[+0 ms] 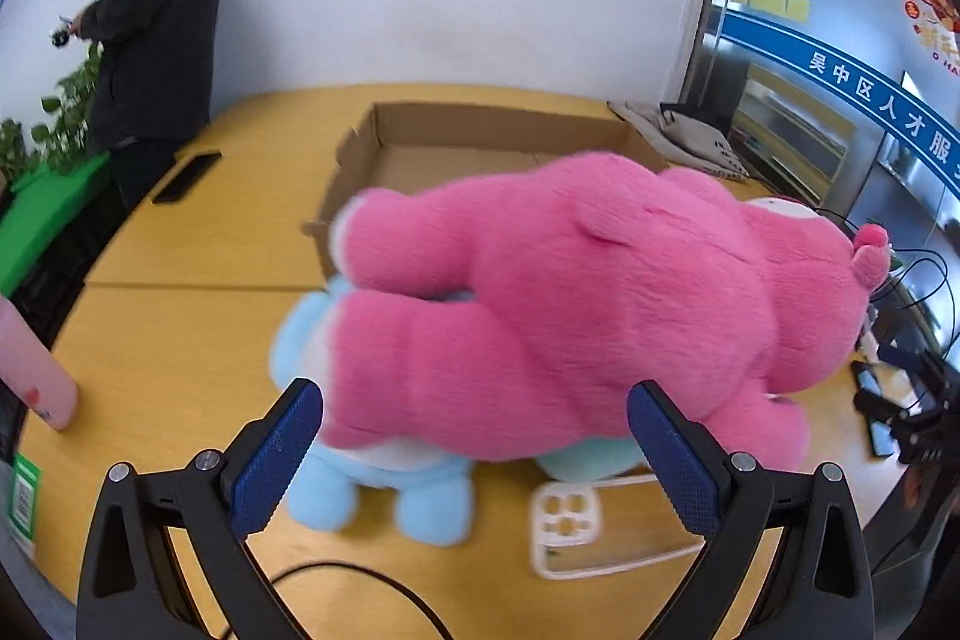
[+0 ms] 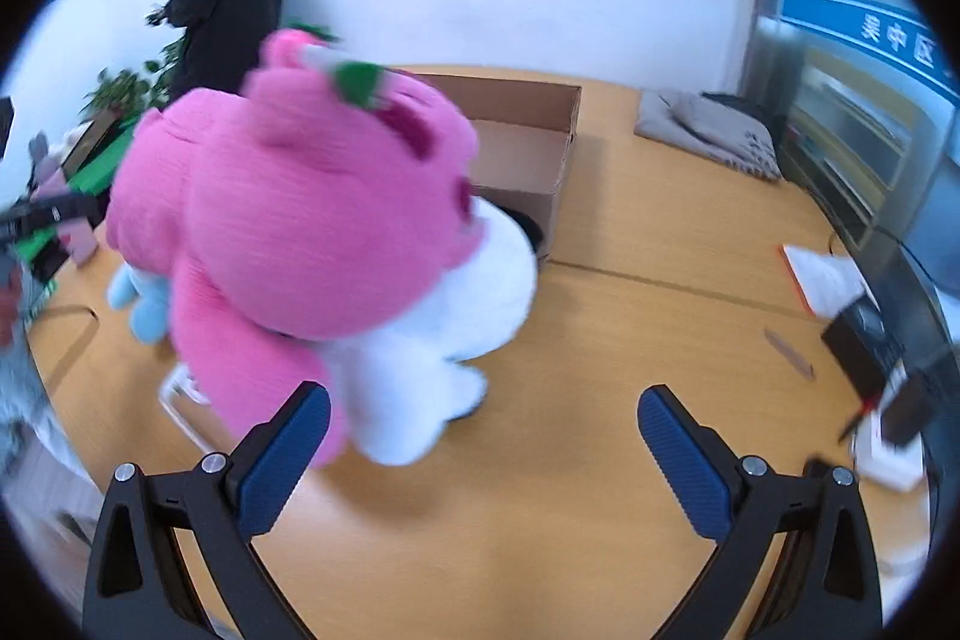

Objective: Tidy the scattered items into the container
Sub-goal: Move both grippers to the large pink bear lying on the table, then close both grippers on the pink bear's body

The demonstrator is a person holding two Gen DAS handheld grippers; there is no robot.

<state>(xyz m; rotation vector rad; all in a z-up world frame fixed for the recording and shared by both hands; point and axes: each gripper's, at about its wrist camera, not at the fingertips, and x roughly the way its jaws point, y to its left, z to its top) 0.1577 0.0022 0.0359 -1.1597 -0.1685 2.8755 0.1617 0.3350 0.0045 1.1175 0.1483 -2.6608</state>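
A big pink plush bear is blurred and lies above a light blue plush toy in front of the open cardboard box. My left gripper is open, its blue pads on either side of the bear's lower body. In the right wrist view the pink bear stands over a white plush toy, with the blue plush behind and the box beyond. My right gripper is open and empty, its left pad by the toys.
A clear phone case lies on the wooden table. A black phone, a pink bottle and a folded grey cloth are on the table. A man in black stands at the far left. Cables and devices sit at right.
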